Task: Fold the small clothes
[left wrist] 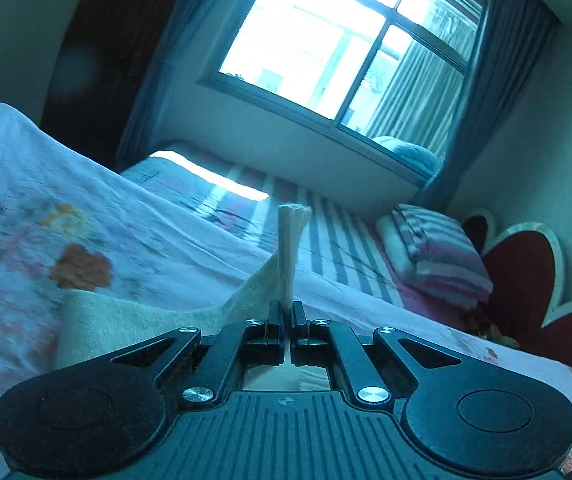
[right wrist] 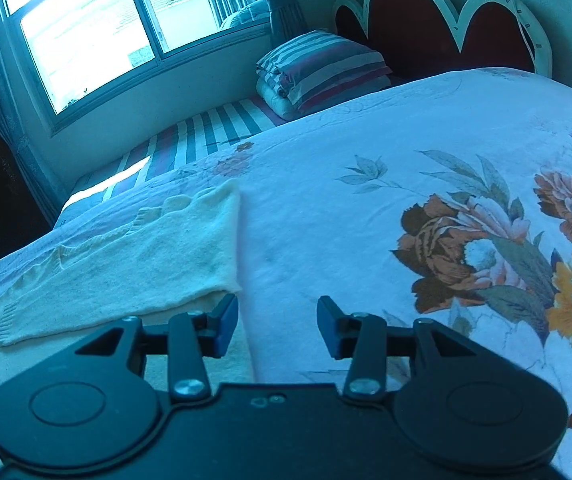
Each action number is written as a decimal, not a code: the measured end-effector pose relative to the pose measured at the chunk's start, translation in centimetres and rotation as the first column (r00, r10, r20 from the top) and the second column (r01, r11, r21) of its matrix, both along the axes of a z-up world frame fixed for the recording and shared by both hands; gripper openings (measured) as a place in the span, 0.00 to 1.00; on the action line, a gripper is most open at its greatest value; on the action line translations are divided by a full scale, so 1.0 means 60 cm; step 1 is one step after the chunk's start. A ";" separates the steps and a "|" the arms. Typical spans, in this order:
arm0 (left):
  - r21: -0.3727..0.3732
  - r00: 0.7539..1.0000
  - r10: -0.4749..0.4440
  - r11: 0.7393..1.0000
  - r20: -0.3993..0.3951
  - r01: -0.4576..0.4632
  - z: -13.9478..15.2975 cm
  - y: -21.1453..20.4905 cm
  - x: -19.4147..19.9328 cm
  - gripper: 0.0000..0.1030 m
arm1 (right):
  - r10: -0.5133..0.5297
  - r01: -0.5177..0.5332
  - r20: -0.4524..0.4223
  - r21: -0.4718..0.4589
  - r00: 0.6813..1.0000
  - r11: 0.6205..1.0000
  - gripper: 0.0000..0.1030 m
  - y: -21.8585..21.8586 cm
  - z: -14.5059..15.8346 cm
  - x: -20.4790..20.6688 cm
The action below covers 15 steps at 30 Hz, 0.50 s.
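A small cream knitted garment [right wrist: 134, 264] lies partly folded on the floral quilt [right wrist: 325, 216], left of centre in the right wrist view. My right gripper [right wrist: 278, 322] is open and empty, low over the garment's right edge, its left finger over the cloth. In the left wrist view my left gripper [left wrist: 287, 314] is shut on a pinched fold of the cream garment [left wrist: 291, 248], which stands up between the fingers; the rest of the cloth [left wrist: 134, 320] trails down to the left on the quilt [left wrist: 46, 208].
A folded striped blanket [right wrist: 321, 68] lies near the red scalloped headboard [right wrist: 445, 28]. A striped sheet [right wrist: 206, 136] covers the bed's far side below the window [right wrist: 98, 28]. Curtains [left wrist: 497, 92] hang beside it.
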<state>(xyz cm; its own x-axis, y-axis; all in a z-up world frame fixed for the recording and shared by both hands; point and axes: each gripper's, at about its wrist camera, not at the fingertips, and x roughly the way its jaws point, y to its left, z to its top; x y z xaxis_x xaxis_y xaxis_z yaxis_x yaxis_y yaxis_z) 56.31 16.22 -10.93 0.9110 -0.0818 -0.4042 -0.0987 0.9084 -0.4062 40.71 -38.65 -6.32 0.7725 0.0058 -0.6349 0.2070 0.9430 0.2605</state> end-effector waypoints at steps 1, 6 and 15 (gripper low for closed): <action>0.003 1.000 -0.022 1.000 -0.001 0.022 -0.001 -0.032 -0.009 0.02 | -0.008 0.008 0.000 0.001 1.000 1.000 0.43 -0.011 0.001 -0.002; 0.079 0.988 -0.150 0.985 -0.021 0.151 0.001 -0.159 -0.015 0.02 | -0.049 0.049 -0.002 0.011 0.999 0.999 0.43 -0.062 -0.005 -0.014; 0.124 0.955 -0.287 0.947 -0.075 0.295 -0.003 -0.287 -0.023 0.02 | -0.078 0.079 -0.020 0.019 0.997 0.997 0.43 -0.111 -0.016 -0.033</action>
